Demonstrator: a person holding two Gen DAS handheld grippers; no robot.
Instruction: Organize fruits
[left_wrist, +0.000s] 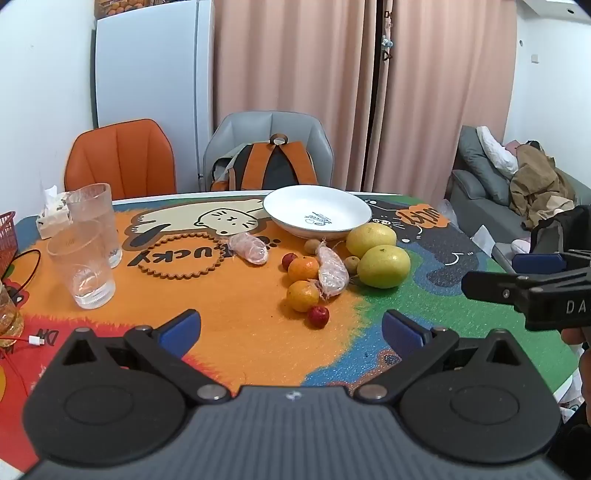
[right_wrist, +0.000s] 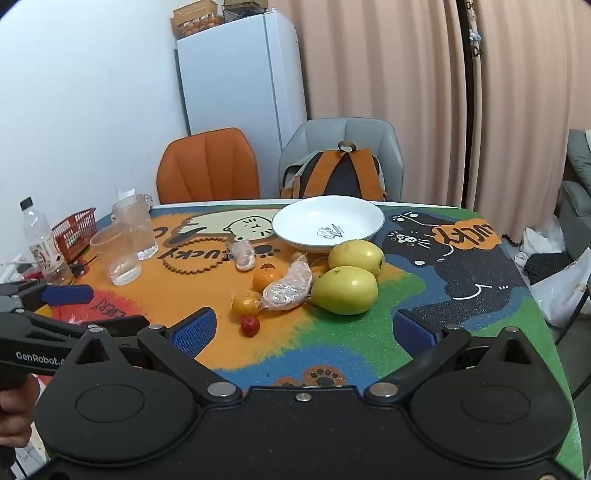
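The worktop (left_wrist: 258, 295) wears a bright cartoon-cat mat in orange, green, blue and black. At its far edge, centre of the left wrist view, sits an empty white ceramic plate (left_wrist: 317, 216). Just below it the fruit lies in a loose cluster: two large yellow-green round fruits (left_wrist: 384, 266) touching each other on the right, two small orange mandarins (left_wrist: 303, 268) left of them, two small red round fruits (left_wrist: 318, 316), a pair of small brown ones, and two pale fruits wrapped in clear film (left_wrist: 332, 271), one leaning between the mandarins. Two clear ribbed plastic cups (left_wrist: 82, 273) stand at centre left, with a red plastic basket (left_wrist: 7, 236) at the left edge. Behind the worktop are an orange padded chair (left_wrist: 120, 158), a grey chair carrying an orange-and-black backpack (left_wrist: 275, 166), a white refrigerator (left_wrist: 151, 62), pink curtains (left_wrist: 332, 74) and, at right, a grey sofa (left_wrist: 476, 173).

The left tongs (left_wrist: 291, 330) stand wide apart, empty, touching nothing, their blue pads low in the frame short of the fruit. The right tongs (right_wrist: 304, 326) are equally wide apart and empty, above the mat. Both tilt downward toward the worktop. A hand (right_wrist: 14, 417) grips the left handle at lower left of the right wrist view.
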